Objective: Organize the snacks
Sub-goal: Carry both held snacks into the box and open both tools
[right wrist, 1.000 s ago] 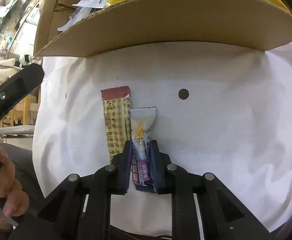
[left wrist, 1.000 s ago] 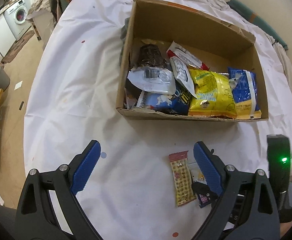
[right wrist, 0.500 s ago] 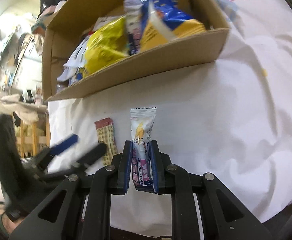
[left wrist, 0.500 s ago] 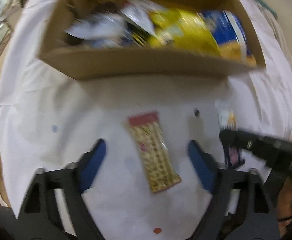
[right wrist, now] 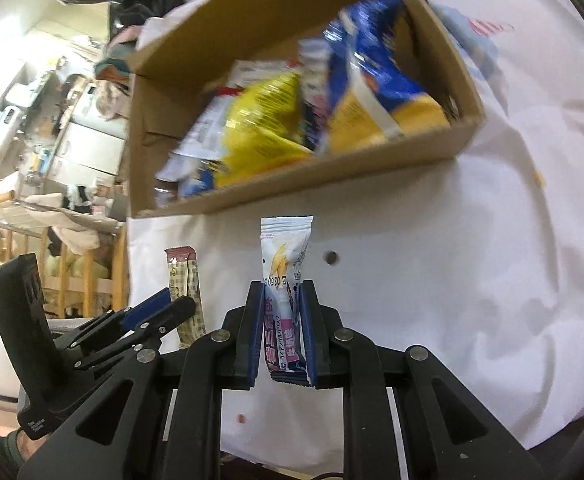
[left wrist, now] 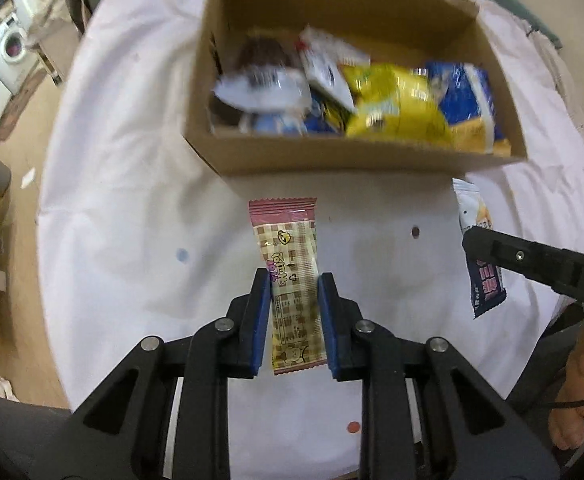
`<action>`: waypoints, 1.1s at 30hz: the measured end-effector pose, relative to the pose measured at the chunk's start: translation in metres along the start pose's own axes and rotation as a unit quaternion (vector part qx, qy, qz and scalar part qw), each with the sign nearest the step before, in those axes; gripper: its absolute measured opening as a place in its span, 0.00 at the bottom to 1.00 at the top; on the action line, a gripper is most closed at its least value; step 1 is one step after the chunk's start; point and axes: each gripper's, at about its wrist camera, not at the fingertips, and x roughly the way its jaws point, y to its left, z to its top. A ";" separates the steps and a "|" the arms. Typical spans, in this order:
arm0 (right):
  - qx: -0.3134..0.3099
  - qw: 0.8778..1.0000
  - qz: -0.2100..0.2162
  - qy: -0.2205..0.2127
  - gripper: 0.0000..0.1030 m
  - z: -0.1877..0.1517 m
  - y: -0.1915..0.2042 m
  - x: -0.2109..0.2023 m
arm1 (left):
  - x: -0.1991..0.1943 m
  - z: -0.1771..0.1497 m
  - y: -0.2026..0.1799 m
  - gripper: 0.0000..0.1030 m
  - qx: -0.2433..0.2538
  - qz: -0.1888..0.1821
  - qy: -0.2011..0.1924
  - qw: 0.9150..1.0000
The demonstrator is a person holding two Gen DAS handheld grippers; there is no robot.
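Snacks are gripped in both tongs: the checked bar (left wrist: pixel 294 280), flat on the white-clothed desk (left wrist: pixel 131 220), has just been closed on by the left tongs (left wrist: pixel 294 300); the glossy white packet (right wrist: pixel 283 300) is clamped in the right tongs (right wrist: pixel 279 320). Each crinkly wrapper is best lifted level and released over the cardboard box (left wrist: pixel 332 160).

A white cloth (left wrist: pixel 123 184) is spread over the table, creased and marked with a few small coloured dots. To the far left, a washing machine (left wrist: pixel 9 50) is seen against the wall on a tan floor (left wrist: pixel 23 152). A pale wall (left wrist: pixel 572 28) rises at the far right. In the right wrist view, wooden railings (right wrist: pixel 79 276) and what may be white cabinets (right wrist: pixel 87 148) are made out, blurred, under bright indoor light.
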 end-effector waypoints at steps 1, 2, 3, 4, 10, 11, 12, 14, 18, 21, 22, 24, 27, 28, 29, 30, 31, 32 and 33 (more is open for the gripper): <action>-0.004 1.000 0.004 0.000 0.18 0.001 0.003 0.000 | -0.004 0.002 0.002 0.20 0.004 0.008 -0.007 1.000; -0.009 1.000 0.013 0.001 0.18 0.002 0.007 -0.001 | -0.011 0.000 0.004 0.20 0.004 0.016 -0.019 1.000; -0.014 1.000 0.020 0.001 0.18 0.003 0.011 -0.002 | -0.016 0.000 0.001 0.20 0.003 0.020 -0.024 0.999; -0.019 0.999 0.025 -0.002 0.18 0.004 0.015 -0.004 | -0.021 -0.002 0.003 0.20 0.004 0.026 -0.030 0.999; -0.042 0.997 0.060 -0.029 0.18 0.010 0.034 -0.023 | -0.037 -0.005 0.015 0.20 -0.001 0.045 -0.044 0.998; -0.041 0.997 0.063 -0.034 0.18 0.011 0.034 -0.026 | -0.041 -0.004 0.016 0.20 -0.002 0.049 -0.046 0.998; -0.040 0.996 0.065 -0.038 0.18 0.012 0.035 -0.029 | -0.041 0.000 0.014 0.20 -0.002 0.050 -0.047 0.998; -0.042 0.996 0.063 -0.054 0.18 0.018 0.035 -0.039 | -0.048 0.006 0.016 0.20 -0.002 0.052 -0.056 0.997; -0.056 0.993 0.029 -0.101 0.18 0.033 0.038 -0.059 | -0.067 0.025 0.019 0.20 -0.002 0.049 -0.090 0.995; -0.052 0.992 0.025 -0.116 0.18 0.044 0.036 -0.066 | -0.077 0.042 0.023 0.20 -0.006 0.041 -0.110 0.993; -0.050 0.991 0.025 -0.121 0.18 0.048 0.035 -0.067 | -0.080 0.048 0.023 0.20 -0.007 0.039 -0.117 0.992; -0.050 0.990 0.020 -0.128 0.18 0.058 0.034 -0.066 | -0.085 0.058 0.022 0.20 -0.001 0.036 -0.129 0.991; -0.061 0.989 0.014 -0.133 0.18 0.066 0.034 -0.059 | -0.087 0.074 0.016 0.20 0.011 0.034 -0.143 0.989; -0.069 0.989 0.004 -0.132 0.18 0.069 0.036 -0.054 | -0.085 0.079 0.015 0.20 0.013 0.034 -0.145 0.989; -0.079 0.989 -0.011 -0.126 0.18 0.072 0.039 -0.046 | -0.083 0.082 0.013 0.20 0.015 0.032 -0.145 0.989; -0.084 0.989 -0.016 -0.121 0.18 0.074 0.038 -0.040 | -0.080 0.086 0.011 0.20 0.015 0.031 -0.144 0.989; -0.083 0.990 -0.016 -0.114 0.18 0.077 0.037 -0.033 | -0.076 0.089 0.009 0.20 0.017 0.029 -0.140 0.990; -0.080 0.990 -0.014 -0.111 0.18 0.079 0.036 -0.030 | -0.071 0.092 0.007 0.20 0.019 0.027 -0.136 0.990; -0.078 0.991 -0.012 -0.110 0.18 0.080 0.035 -0.027 | -0.067 0.094 0.005 0.20 0.021 0.026 -0.134 0.990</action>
